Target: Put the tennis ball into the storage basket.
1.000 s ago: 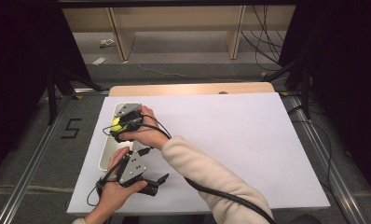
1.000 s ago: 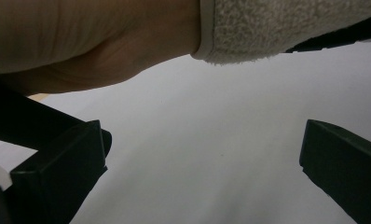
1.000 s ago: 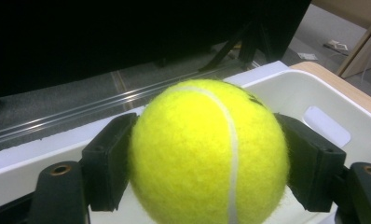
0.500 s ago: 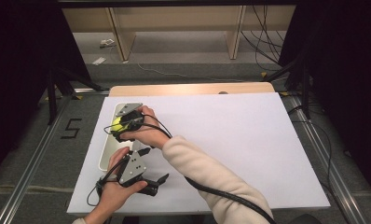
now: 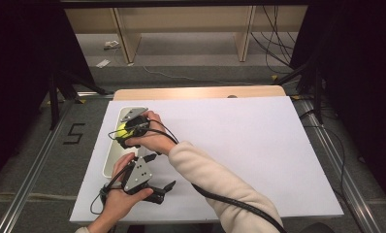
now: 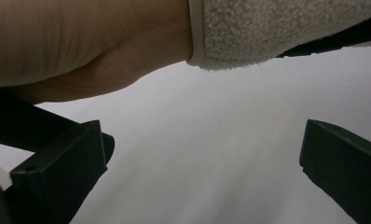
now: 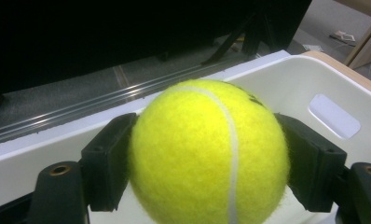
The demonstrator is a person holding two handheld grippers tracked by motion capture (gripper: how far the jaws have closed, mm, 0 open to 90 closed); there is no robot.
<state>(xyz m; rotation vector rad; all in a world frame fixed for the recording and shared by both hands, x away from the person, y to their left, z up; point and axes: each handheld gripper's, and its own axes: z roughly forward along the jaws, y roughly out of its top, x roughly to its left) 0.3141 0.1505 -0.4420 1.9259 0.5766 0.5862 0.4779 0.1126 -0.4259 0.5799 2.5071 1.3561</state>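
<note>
Over the white bin, the right gripper grasps a tennis ball, while the left gripper near the bin's end rests spread, holding nothing.

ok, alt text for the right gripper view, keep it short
A yellow tennis ball is clamped between the right gripper's two black jaws, held over an open white bin. Behind the bin's rim lie grey floor and a dark backdrop.
</note>
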